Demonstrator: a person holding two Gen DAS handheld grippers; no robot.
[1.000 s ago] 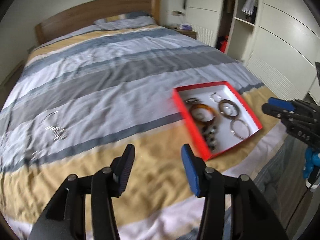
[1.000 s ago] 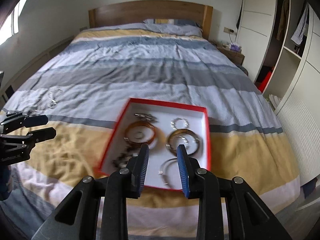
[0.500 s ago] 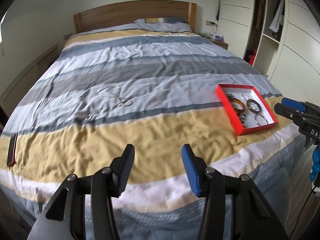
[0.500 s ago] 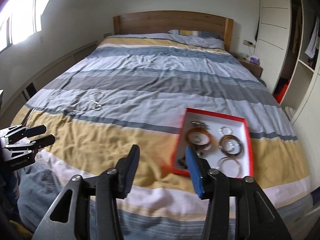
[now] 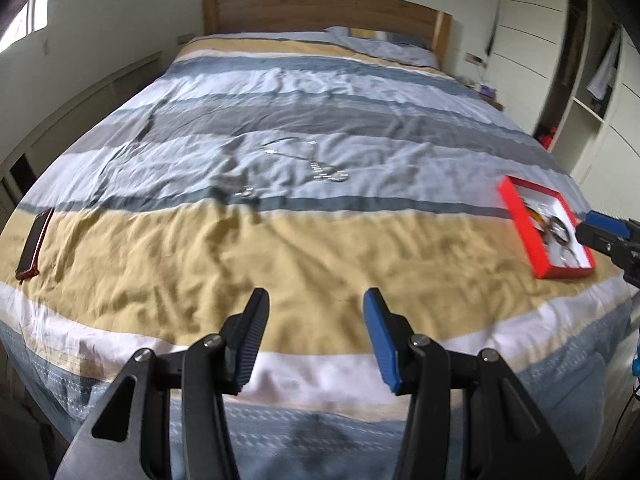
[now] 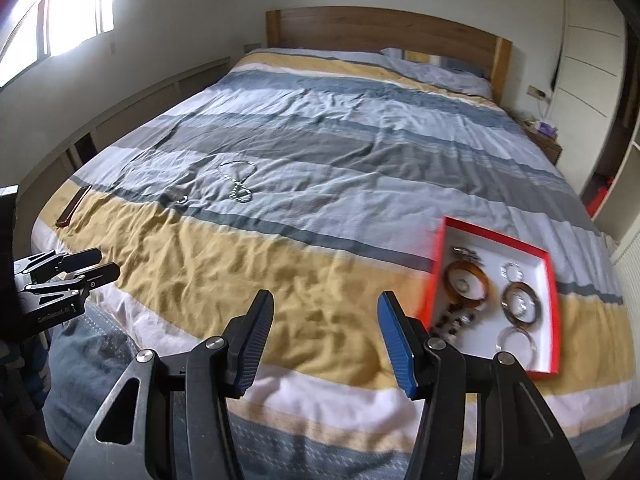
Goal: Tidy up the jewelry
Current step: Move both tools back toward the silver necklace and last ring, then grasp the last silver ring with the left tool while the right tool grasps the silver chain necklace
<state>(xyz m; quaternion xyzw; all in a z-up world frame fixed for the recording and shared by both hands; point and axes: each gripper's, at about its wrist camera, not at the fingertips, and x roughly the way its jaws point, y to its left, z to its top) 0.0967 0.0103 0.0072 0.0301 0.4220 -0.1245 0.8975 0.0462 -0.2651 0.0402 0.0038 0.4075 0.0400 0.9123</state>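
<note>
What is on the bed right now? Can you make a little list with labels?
bed: striped cover, yellow, grey and white bands
box: red, white inside, open, near the foot on the right
in box: amber bangle, brown bangle, clear bangle, small rings, dark beads
loose: silver necklace on a pale stripe, mid-left
also: phone at the left edge
left tongs: open, holding nothing
right tongs: open, holding nothing

red box (image 6: 496, 242) (bangles inside), necklace (image 6: 239, 184) on bed (image 6: 320, 152)
</note>
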